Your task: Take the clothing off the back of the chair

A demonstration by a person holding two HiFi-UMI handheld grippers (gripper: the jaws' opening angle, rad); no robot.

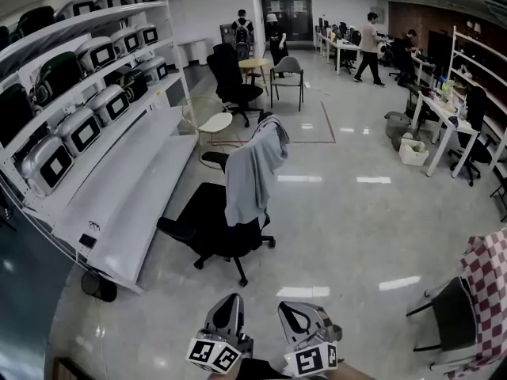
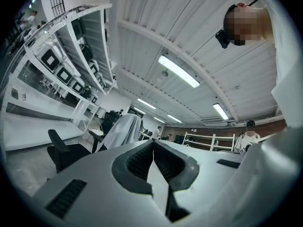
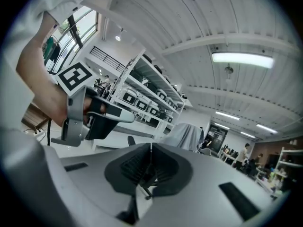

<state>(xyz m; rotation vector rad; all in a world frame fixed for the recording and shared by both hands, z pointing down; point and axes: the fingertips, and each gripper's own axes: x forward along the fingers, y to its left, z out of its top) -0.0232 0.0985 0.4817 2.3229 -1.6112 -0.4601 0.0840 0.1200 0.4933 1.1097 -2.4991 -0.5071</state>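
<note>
A grey garment (image 1: 252,172) hangs over the back of a black office chair (image 1: 207,228) in the middle of the floor, some way ahead of me. It shows small in the left gripper view as the grey garment (image 2: 124,129) and in the right gripper view as the grey garment (image 3: 185,135). My left gripper (image 1: 232,301) and right gripper (image 1: 291,310) sit side by side at the bottom edge, well short of the chair. Both are shut with nothing between the jaws. The left gripper (image 2: 153,143) and right gripper (image 3: 151,146) show their pads meeting.
White shelving (image 1: 95,117) with several boxy devices runs along the left. A second black chair (image 1: 234,81) and a round stool (image 1: 214,123) stand behind. A chair with a red checked cloth (image 1: 483,299) is at the right. Desks and people fill the far room.
</note>
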